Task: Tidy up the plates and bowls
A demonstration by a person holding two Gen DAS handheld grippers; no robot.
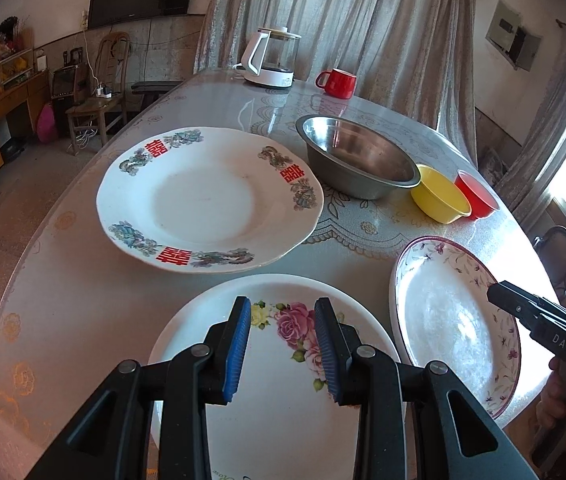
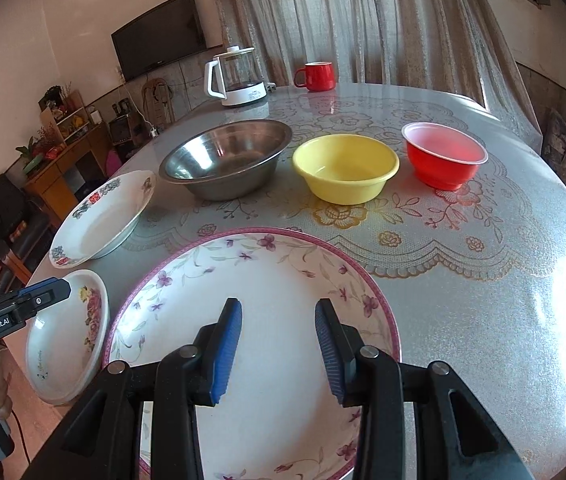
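Presently both grippers are hovering with jaws apart and empty: left gripper (image 1: 282, 346) over the rose plate (image 1: 267, 412) at lower centre, right gripper (image 2: 278, 350) likewise over the purple-rimmed plate (image 2: 259, 320).

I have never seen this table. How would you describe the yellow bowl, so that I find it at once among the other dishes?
Start at the round table with the lace-patterned cover. Behind the plates, three bowls stand in a row. The yellow bowl is the middle one, between the larger steel bowl and the red bowl with a white rim; it alone is plain yellow plastic.
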